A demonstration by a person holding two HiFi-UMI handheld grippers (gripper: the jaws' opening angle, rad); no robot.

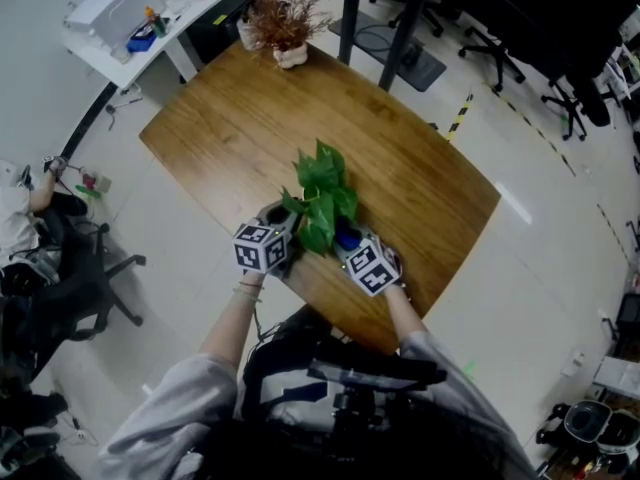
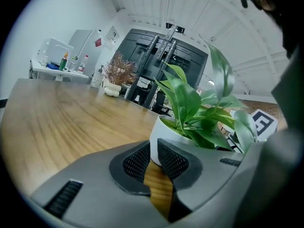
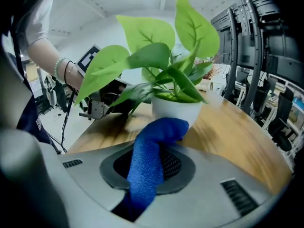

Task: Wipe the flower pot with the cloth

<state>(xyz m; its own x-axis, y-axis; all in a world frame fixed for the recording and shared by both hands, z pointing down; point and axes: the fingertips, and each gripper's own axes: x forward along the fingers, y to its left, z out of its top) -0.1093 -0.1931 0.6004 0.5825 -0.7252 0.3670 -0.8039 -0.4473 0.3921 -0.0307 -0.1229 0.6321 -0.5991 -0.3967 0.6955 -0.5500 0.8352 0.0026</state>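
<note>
A leafy green plant (image 1: 322, 200) grows in a white flower pot (image 2: 163, 131) near the front edge of the wooden table (image 1: 230, 128). The leaves hide the pot in the head view. My left gripper (image 2: 153, 151) is at the pot's left side, its jaws shut to a narrow slit with only table wood showing between them. On the pot's right, my right gripper (image 3: 156, 148) is shut on a blue cloth (image 3: 148, 172). The cloth's folded top touches the lower wall of the flower pot (image 3: 176, 112). In the head view the blue cloth (image 1: 347, 236) shows under the leaves.
At the table's far end stands a second small pot with a dried reddish plant (image 1: 285, 30). Beyond it, a white side desk (image 1: 135, 23) carries bottles. Office chairs (image 1: 85, 278) are on the floor to the left. The table's front edge (image 1: 330, 313) is close to the person's body.
</note>
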